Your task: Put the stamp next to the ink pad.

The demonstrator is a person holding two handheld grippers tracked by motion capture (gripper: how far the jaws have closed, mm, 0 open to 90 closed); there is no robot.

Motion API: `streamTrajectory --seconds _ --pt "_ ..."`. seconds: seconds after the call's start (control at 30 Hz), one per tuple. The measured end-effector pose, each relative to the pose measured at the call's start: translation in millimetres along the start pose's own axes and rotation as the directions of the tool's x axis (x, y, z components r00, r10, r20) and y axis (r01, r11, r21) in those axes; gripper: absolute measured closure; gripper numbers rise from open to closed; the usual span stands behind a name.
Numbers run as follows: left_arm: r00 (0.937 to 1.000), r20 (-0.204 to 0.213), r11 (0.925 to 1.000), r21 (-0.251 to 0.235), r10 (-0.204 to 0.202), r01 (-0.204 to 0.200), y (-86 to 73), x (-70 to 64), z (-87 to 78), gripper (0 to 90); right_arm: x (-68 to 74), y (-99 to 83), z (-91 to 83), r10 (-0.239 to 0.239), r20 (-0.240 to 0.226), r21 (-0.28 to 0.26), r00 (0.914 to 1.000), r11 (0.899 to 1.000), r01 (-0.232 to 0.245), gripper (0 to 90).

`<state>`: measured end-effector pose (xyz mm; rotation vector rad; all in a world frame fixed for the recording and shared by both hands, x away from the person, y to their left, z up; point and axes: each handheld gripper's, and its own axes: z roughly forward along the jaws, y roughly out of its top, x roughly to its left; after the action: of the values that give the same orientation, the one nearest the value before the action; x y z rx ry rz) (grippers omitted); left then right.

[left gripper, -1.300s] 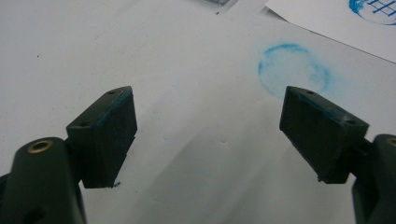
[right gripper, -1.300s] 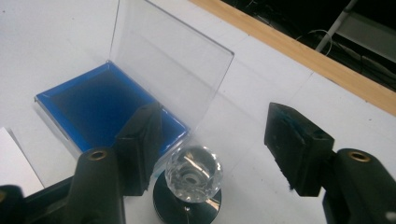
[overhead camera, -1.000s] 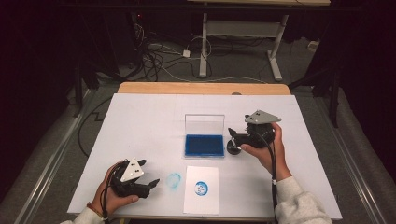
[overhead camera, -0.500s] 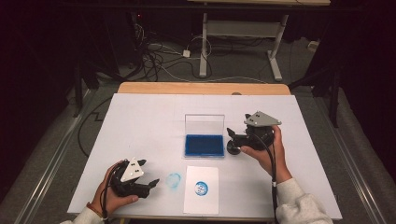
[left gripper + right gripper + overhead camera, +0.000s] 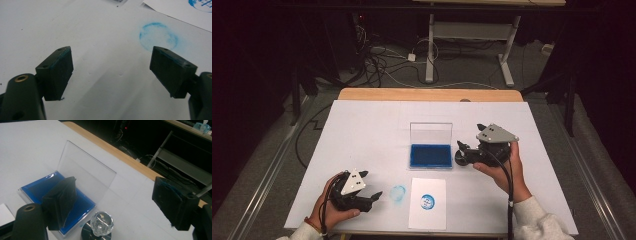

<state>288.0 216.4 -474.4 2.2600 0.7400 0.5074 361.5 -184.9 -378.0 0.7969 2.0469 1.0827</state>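
The right gripper [image 5: 112, 197] has its jaws spread wide, and the stamp [image 5: 98, 226], with its clear faceted knob on a round black base, stands on the table [image 5: 372, 130] low between them, touching neither jaw. It stands just beside the open blue ink pad [image 5: 430, 155]. The left gripper [image 5: 111, 71] rests near the table's front edge with jaws also spread, empty, just short of a faint blue ring print [image 5: 158, 35] beside the sheet of paper [image 5: 427, 202].

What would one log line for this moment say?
left gripper: open, by blue smudge | right gripper: open, over stamp | ink pad: lid up
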Motion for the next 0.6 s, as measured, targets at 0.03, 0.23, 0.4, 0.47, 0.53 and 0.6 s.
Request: streamTrajectory --seconds 0.03,0.23,0.4,0.47,0.53,0.6 --pt "1.0 0.0 1.0 0.001 -0.001 0.001 0.0 0.0 0.1 18.7 0.2 1.1 -2.6 -0.006 -0.006 0.002 1.0 1.0 0.006 20.0" --pt "1.0 -0.002 1.0 0.004 0.002 -0.002 0.2 -0.4 0.3 18.7 2.3 2.9 -15.4 -0.03 0.004 -0.005 0.9995 1.0 0.03 20.0" --pt "1.0 -0.002 1.0 0.006 0.001 -0.001 0.2 -0.6 0.6 18.7 4.1 2.2 -23.3 -0.038 0.003 -0.015 0.9993 0.999 0.038 20.1" --pt "1.0 -0.002 1.0 0.005 0.003 -0.003 0.3 -0.6 0.5 18.7 4.8 1.8 -25.9 -0.042 0.0 -0.015 0.9991 0.999 0.042 20.1" --pt "1.0 -0.005 1.0 0.006 0.003 -0.003 0.3 -0.4 0.4 18.7 5.8 1.1 -28.9 -0.048 0.005 -0.017 0.9988 0.999 0.048 20.1" --pt "1.0 -0.004 1.0 0.003 0.0 0.0 0.1 0.0 0.1 18.7 5.8 -0.1 -31.6 -0.051 0.003 -0.02 0.9987 0.998 0.051 20.1"
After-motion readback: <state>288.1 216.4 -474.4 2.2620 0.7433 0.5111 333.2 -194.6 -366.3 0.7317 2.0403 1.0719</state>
